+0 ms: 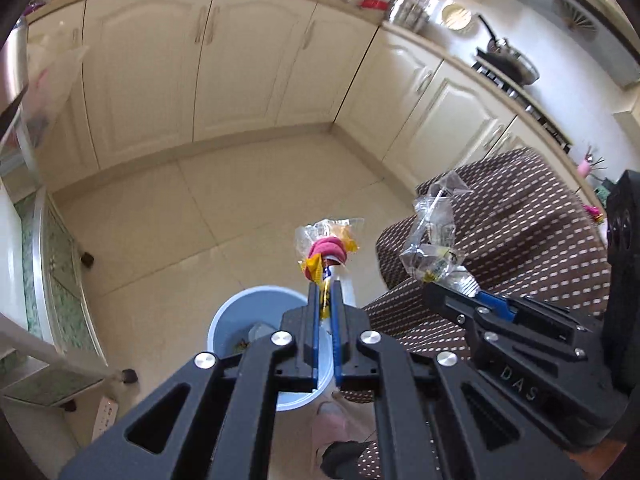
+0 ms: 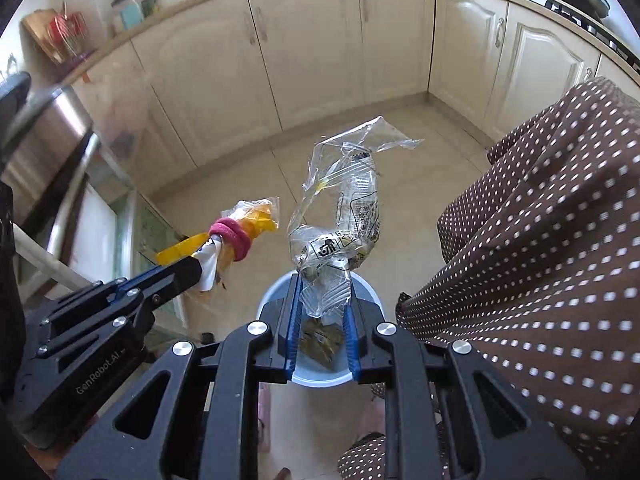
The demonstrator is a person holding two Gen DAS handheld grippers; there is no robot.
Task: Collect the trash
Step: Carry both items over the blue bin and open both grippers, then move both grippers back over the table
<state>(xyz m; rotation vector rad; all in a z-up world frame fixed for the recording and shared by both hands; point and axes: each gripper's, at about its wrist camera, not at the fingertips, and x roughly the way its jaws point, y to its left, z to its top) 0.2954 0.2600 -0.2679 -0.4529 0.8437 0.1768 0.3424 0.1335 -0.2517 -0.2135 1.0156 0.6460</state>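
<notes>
My left gripper [image 1: 326,286] is shut on a yellow snack wrapper bound with a pink hair tie [image 1: 326,250], held above a light blue bin [image 1: 234,316] on the floor. It also shows in the right wrist view [image 2: 240,236], left of my right gripper. My right gripper [image 2: 322,284] is shut on a crumpled clear plastic wrapper [image 2: 340,216], held over the same bin [image 2: 316,376], which holds some trash. In the left wrist view the right gripper [image 1: 452,284] and its clear wrapper [image 1: 434,232] sit to the right.
Cream kitchen cabinets [image 1: 240,60] line the far walls over a tiled floor [image 1: 160,220]. The person's brown dotted clothing [image 2: 540,260] fills the right side. A glass-topped table edge [image 1: 56,280] stands at the left. A stove with a pan [image 1: 508,64] is at the far right.
</notes>
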